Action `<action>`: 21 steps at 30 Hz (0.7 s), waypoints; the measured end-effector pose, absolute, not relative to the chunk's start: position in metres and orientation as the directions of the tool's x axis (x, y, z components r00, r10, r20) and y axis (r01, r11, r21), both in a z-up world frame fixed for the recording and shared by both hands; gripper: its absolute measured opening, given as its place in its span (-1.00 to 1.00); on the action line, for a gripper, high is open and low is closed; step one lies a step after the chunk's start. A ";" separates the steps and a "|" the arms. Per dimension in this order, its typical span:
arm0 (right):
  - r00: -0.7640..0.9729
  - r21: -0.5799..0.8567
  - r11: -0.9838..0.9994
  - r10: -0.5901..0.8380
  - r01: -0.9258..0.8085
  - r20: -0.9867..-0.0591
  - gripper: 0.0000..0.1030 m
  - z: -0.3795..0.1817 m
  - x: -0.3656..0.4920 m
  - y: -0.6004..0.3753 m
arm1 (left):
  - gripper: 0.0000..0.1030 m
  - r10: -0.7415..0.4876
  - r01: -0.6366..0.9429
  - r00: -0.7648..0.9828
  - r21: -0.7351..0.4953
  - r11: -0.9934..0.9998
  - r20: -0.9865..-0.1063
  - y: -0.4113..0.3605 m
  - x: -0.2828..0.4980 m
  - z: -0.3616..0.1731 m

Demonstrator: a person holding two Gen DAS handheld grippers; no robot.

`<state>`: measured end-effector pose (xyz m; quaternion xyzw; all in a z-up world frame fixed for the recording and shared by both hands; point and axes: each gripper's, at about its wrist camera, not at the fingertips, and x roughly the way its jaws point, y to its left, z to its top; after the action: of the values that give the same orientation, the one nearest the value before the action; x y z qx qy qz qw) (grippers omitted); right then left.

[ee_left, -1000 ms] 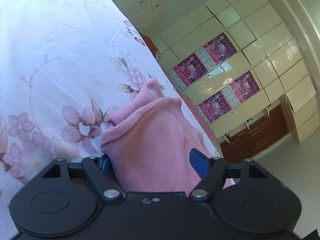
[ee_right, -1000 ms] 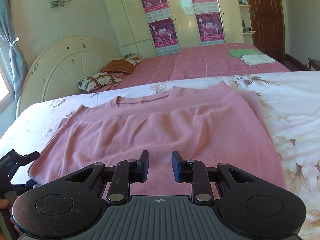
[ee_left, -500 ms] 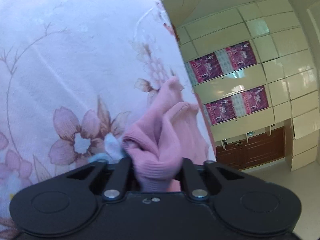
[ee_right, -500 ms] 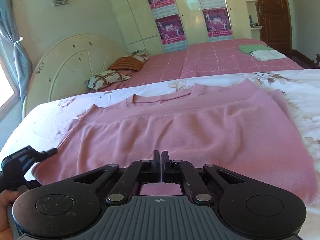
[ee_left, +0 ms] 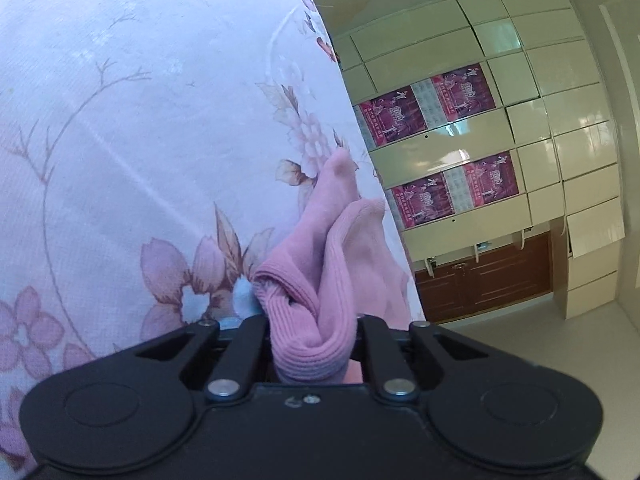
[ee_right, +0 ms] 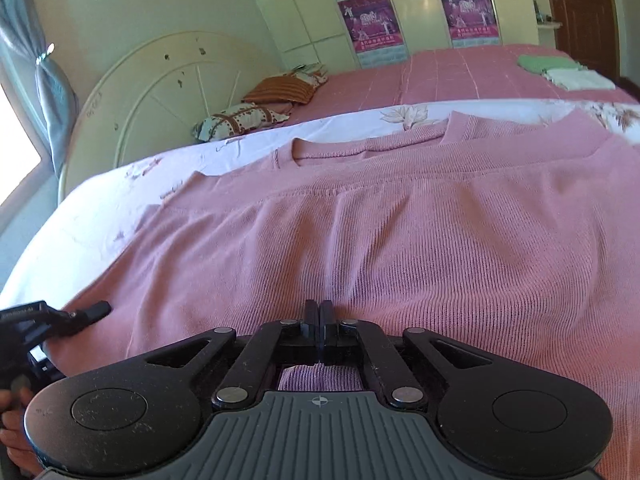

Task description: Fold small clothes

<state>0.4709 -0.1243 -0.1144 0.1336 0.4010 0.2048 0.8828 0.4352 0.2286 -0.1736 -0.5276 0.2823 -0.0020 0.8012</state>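
My left gripper (ee_left: 314, 332) is clamped on a bunched corner of the pink sweater (ee_right: 400, 232), at 8 o'clock of the garment. My right gripper (ee_right: 320, 320) pinches its near hem at 6 o'clock, the sweater lying flat on the floral sheet (ee_left: 140, 120).

Black left tool (ee_left: 314, 340) and right tool (ee_right: 320, 320), silver pivot screws, round recessed discs, ribbed grey plate.

Left claw (ee_left: 314, 336) is clamped on bunched sweater (ee_left: 320, 280); right claw (ee_right: 320, 320) is pinched closed on its hem at 6 o'clock.
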 end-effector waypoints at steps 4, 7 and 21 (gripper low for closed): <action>0.591 0.432 0.862 0.499 -0.265 -0.634 -1.00 -0.116 0.470 -0.132 | -0.85 -0.293 -0.228 0.856 -0.820 0.524 -0.425 0.211 0.436 -0.136; 0.582 0.490 0.836 0.533 -0.248 -0.614 -1.00 -0.118 0.472 -0.141 | -0.85 -0.325 -0.113 0.857 -0.761 0.639 -0.401 0.173 0.444 -0.084; 0.763 0.834 0.551 0.519 0.045 -0.384 -0.99 -0.091 0.437 -0.382 | -0.37 -0.507 0.340 0.528 -0.378 0.861 -0.681 -0.147 0.487 -0.081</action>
<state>0.4366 -0.3822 -0.0913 0.4516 0.3125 0.1441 0.8232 0.4873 -0.1471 -0.0815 -0.0997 0.4204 -0.2438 0.8683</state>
